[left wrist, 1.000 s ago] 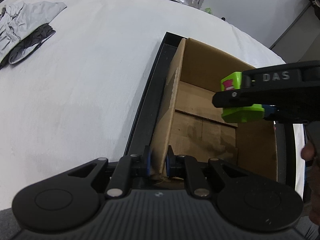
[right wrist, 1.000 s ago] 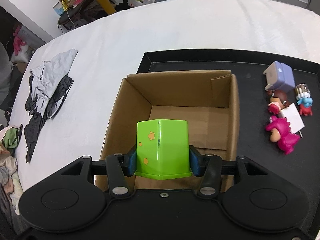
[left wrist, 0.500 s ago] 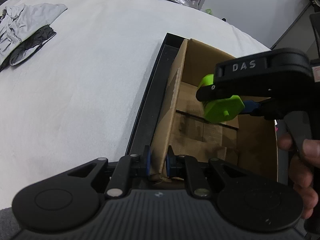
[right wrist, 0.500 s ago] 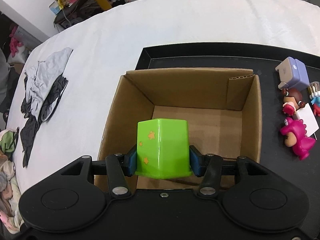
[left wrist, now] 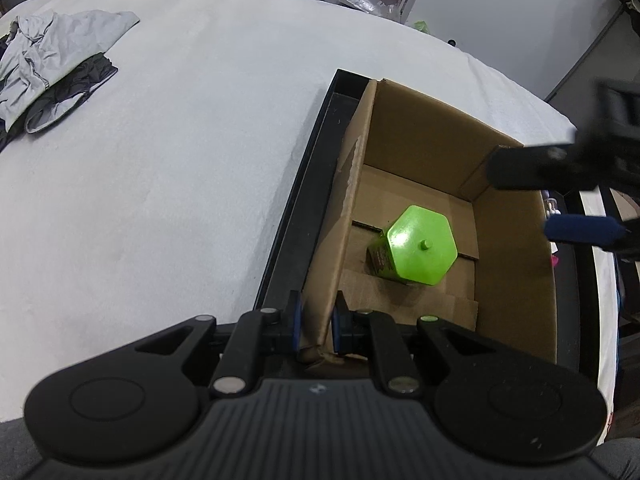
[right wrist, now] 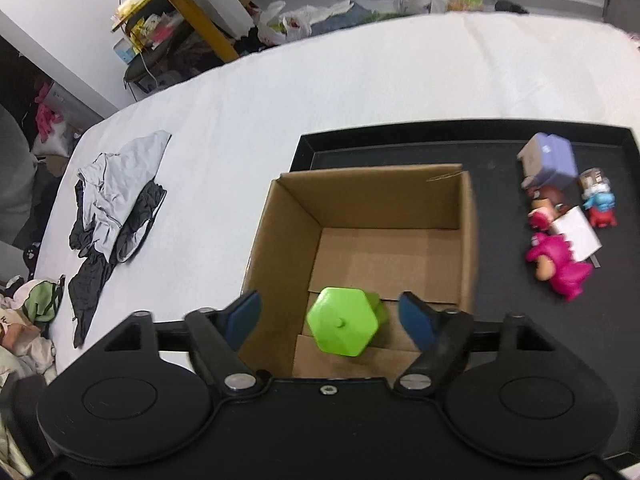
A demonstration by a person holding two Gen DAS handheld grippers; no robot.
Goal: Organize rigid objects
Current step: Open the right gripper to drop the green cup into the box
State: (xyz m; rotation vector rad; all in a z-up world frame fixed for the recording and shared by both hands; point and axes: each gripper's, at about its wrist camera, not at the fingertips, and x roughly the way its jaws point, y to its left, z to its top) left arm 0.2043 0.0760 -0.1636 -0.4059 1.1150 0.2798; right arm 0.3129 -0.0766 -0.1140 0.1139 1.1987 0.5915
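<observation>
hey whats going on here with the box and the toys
A person with a gripper in each hand is sorting toys into a cardboard box on a black tray. The left gripper is clamped on the box wall. The right gripper is opening above the box, and the green toy lies on the box floor, free of its pads. Several toys remain on the tray beside the box.

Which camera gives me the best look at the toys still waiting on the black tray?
Right wrist: the purple box, pink dinosaur and small figures lie in plain sight on the tray. The left wrist view hides them behind the cardboard box.
</observation>
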